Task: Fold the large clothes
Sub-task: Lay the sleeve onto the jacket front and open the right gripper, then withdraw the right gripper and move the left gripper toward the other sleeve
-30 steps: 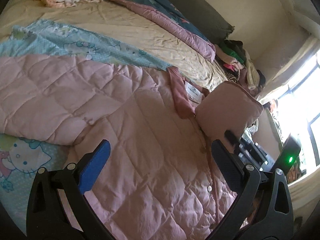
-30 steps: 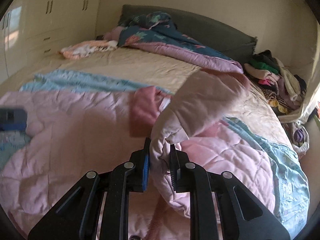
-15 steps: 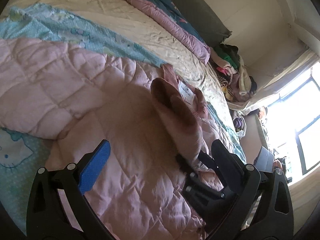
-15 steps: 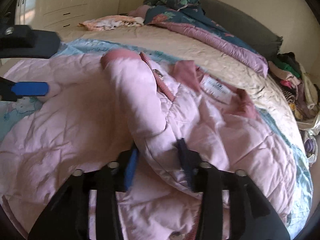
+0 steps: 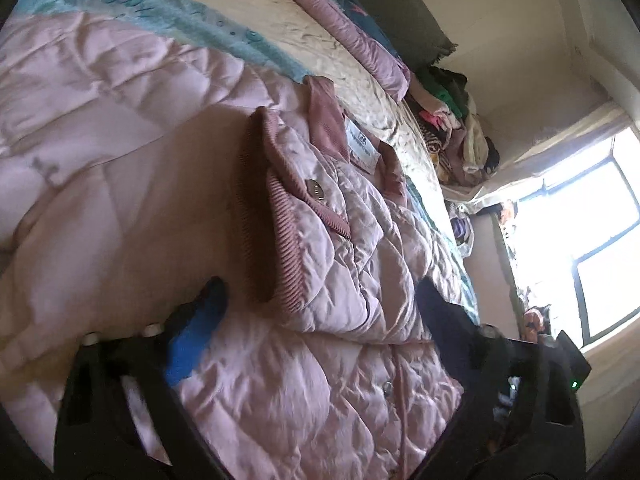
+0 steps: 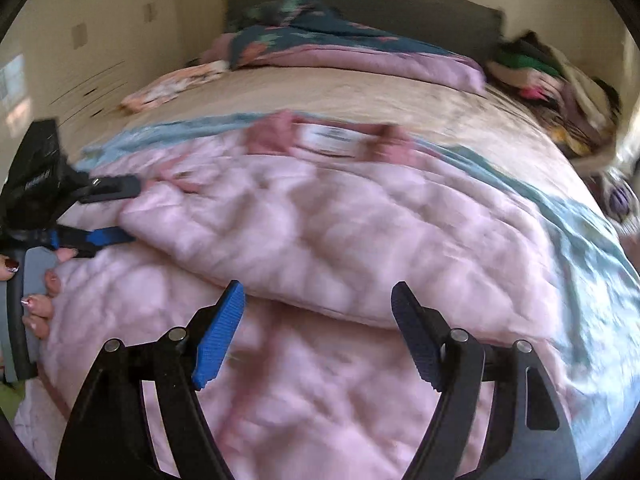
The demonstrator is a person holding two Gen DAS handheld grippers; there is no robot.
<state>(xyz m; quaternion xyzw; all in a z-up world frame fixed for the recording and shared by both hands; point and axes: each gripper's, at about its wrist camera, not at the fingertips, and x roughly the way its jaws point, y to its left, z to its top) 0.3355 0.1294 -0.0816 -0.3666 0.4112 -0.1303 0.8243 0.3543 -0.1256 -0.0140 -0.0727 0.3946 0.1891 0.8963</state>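
Right gripper (image 6: 316,336) now wide, empty: sleeve (image 5: 320,240) released a second ago, lying folded across jacket (image 5: 280,400) chest on bed (image 6: 360,92). Left gripper (image 5: 320,312) wide too, hovering at cuff. Sleeve fold done; other sleeve likely next.

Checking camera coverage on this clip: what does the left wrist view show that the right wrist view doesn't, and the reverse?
Only the left wrist view shows the sleeve's ribbed cuff with its snap button, and the bright window.

Only the right wrist view shows the left tool from outside, open beside the folded sleeve, the hand holding it, and the peach garment farther up the bed.

Both show the pink quilted jacket, its neck label, the clothes pile, and open tools.
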